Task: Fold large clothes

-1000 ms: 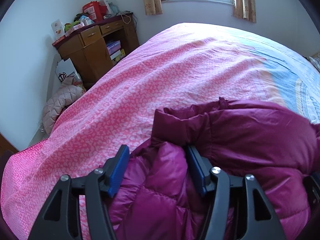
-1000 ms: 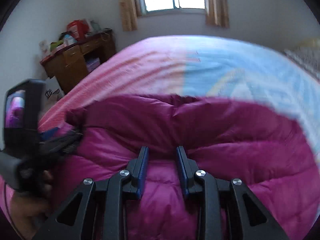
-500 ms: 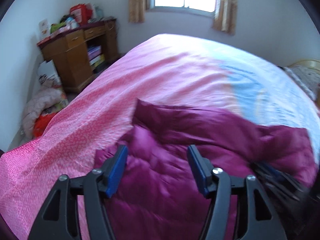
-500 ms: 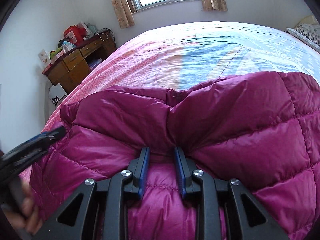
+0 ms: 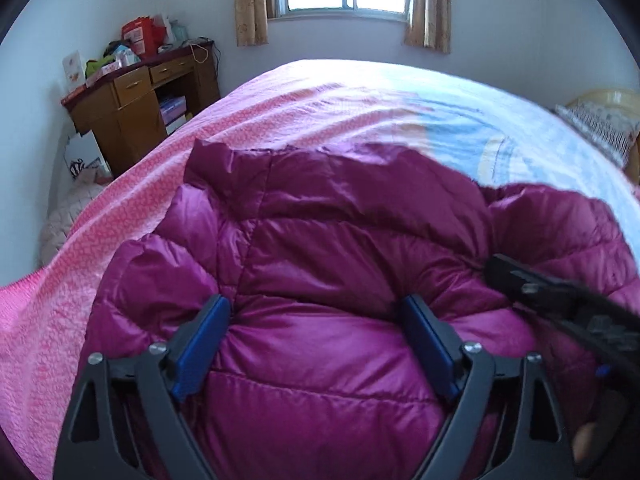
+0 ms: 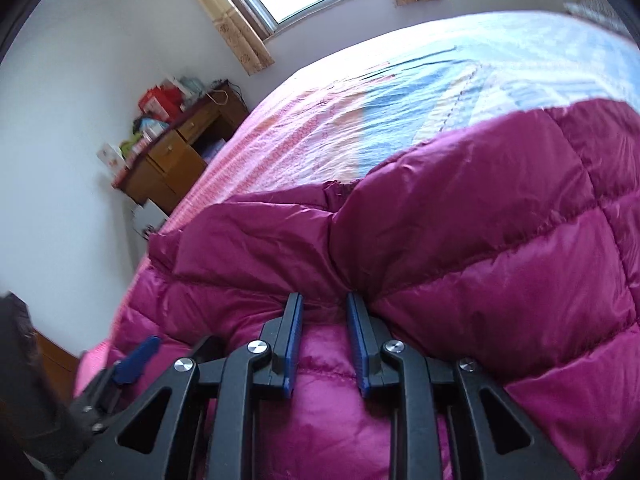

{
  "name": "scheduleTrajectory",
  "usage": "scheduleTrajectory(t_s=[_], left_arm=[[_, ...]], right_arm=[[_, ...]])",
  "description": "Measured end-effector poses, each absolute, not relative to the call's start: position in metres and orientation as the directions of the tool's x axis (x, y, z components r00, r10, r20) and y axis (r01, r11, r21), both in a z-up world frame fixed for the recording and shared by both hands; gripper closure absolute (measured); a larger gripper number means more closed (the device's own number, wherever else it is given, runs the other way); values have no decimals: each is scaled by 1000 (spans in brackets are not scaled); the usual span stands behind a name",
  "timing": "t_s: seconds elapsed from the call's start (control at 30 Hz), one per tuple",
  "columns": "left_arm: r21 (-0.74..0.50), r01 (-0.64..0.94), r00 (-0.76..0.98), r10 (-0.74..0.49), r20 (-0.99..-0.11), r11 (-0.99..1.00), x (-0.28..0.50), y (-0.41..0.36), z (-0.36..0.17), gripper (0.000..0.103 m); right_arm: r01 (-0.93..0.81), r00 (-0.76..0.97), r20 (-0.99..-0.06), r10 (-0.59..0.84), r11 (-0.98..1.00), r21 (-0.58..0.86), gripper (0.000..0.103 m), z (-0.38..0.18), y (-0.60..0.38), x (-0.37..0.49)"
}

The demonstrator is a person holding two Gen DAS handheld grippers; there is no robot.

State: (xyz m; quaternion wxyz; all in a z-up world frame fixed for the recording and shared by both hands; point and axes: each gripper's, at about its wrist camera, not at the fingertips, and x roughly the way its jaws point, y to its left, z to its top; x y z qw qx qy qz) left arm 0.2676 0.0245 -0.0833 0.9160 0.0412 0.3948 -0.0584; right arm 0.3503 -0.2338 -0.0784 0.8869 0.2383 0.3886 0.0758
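A magenta puffer jacket [image 5: 340,220] lies bunched on the near part of the bed [image 5: 280,112]. My left gripper [image 5: 314,304] sits low over it. Its jaws are opening wide, a puffed panel bulges between the blue pads, and they no longer pinch it. My right gripper [image 6: 323,298] is shut on a raised fold of the jacket [image 6: 480,240], with fabric gathered between its narrow pads. The right gripper's fingers [image 5: 520,280] reach in from the right of the left wrist view. A blue pad of the left gripper [image 6: 136,356] shows at lower left of the right wrist view.
The bed [image 6: 360,100] has a pink and light-blue cover stretching toward the window. A cluttered wooden desk [image 5: 132,96] stands against the left wall, with a pale padded garment [image 5: 60,224] on the floor below. A patterned pillow [image 5: 600,128] lies far right.
The left jaws have spread wide and let go of the jacket fold, and that gripper has shifted across the jacket. The right gripper has rolled and still grips its fold.
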Motion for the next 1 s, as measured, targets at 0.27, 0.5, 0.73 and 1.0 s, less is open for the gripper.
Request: scheduleTrajectory(t_s=[0.27, 0.5, 0.73, 1.0], left_arm=[[45, 131, 688, -58, -724, 990, 264, 23, -82, 11], [76, 127, 696, -34, -717, 989, 261, 20, -83, 10], [89, 115, 695, -16, -719, 989, 258, 13, -83, 8], [-55, 183, 706, -170, -687, 982, 200, 69, -52, 6]], right_arm=[[176, 769, -639, 29, 951, 255, 79, -30, -285, 260], [248, 705, -708, -45, 951, 187, 79, -68, -326, 245], [245, 711, -702, -43, 951, 190, 79, -71, -324, 246], [281, 755, -653, -52, 926, 252, 79, -51, -332, 209]])
